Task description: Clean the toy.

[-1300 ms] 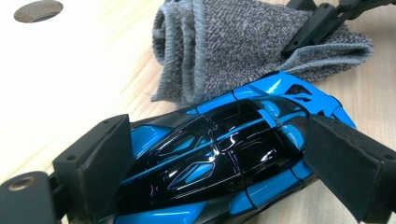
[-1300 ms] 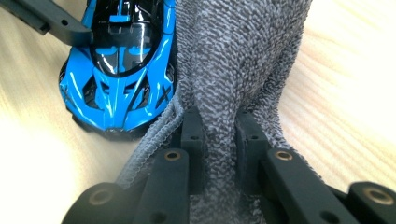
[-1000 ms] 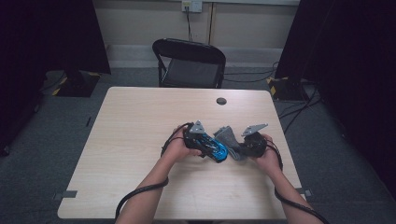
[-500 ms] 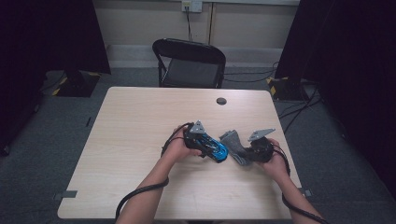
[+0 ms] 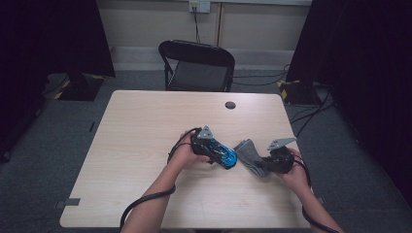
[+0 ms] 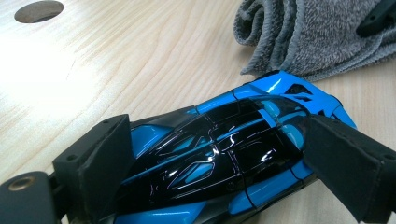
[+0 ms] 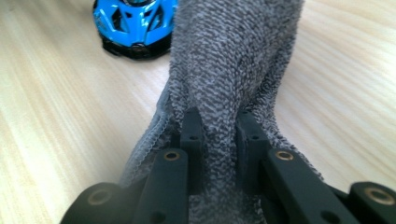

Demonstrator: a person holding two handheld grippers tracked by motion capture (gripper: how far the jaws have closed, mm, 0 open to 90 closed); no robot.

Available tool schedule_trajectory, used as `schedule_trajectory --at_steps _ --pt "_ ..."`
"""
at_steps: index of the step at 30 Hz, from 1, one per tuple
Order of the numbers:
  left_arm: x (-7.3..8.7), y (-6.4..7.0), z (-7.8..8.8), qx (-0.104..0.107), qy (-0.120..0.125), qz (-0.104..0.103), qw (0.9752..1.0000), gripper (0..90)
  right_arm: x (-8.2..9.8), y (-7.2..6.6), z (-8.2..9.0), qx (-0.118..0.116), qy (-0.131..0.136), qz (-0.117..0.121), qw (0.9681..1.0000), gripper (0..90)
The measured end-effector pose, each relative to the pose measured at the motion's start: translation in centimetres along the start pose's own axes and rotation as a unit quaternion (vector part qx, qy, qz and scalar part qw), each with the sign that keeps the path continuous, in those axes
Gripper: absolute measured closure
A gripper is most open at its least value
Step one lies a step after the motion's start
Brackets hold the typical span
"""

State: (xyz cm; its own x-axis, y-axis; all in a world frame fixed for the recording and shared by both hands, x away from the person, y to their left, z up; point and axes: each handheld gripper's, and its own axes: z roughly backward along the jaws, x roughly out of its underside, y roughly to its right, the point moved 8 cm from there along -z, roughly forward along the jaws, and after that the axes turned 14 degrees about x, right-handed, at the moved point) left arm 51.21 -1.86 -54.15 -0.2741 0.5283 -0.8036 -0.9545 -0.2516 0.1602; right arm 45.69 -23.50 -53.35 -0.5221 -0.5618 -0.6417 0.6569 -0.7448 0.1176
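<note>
The right claw (image 7: 219, 135) is pinching the grey cloth (image 7: 233, 56); the blue toy car (image 7: 135, 23), gripped crosswise by the left claw (image 6: 219, 163), is lying just beyond it.

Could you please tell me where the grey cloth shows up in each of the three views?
High view: the cloth lies right of centre, between the two hands, beside the blue car.
Left gripper view: the cloth fills the top right corner, past the car's far end.
Right gripper view: the cloth runs up the middle.
Shared landmark: the car.
</note>
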Motion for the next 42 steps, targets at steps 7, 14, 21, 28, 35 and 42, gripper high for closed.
schedule_trajectory --at_steps 7,14,21,28,35,42 --pt "0.0 0.0 0.0 0.001 0.001 -0.001 1.0 8.2 -1.2 1.0 0.0 0.012 0.013 -0.012 0.9998 76.1" --pt "0.0 0.0 0.0 0.001 0.005 -0.001 1.0 8.2 -4.4 1.8 -0.7 0.025 0.037 -0.019 0.9988 76.1" --pt "0.0 0.0 0.0 0.001 0.005 -0.002 1.0 8.2 -7.6 1.7 -2.7 0.031 0.033 -0.008 0.9989 76.1" --pt "0.0 0.1 -0.1 0.002 0.007 -0.002 1.0 8.2 -9.9 0.9 -5.0 0.034 0.023 0.001 0.9992 76.1" --pt "0.0 0.2 -0.1 0.003 0.011 -0.004 0.9999 8.2 -11.6 0.0 -7.5 0.027 0.018 0.007 0.9994 76.0" --pt "0.0 0.2 -0.2 0.004 0.016 -0.002 0.9999 8.3 -13.2 -1.3 -9.5 0.027 0.015 0.013 0.9995 75.9"
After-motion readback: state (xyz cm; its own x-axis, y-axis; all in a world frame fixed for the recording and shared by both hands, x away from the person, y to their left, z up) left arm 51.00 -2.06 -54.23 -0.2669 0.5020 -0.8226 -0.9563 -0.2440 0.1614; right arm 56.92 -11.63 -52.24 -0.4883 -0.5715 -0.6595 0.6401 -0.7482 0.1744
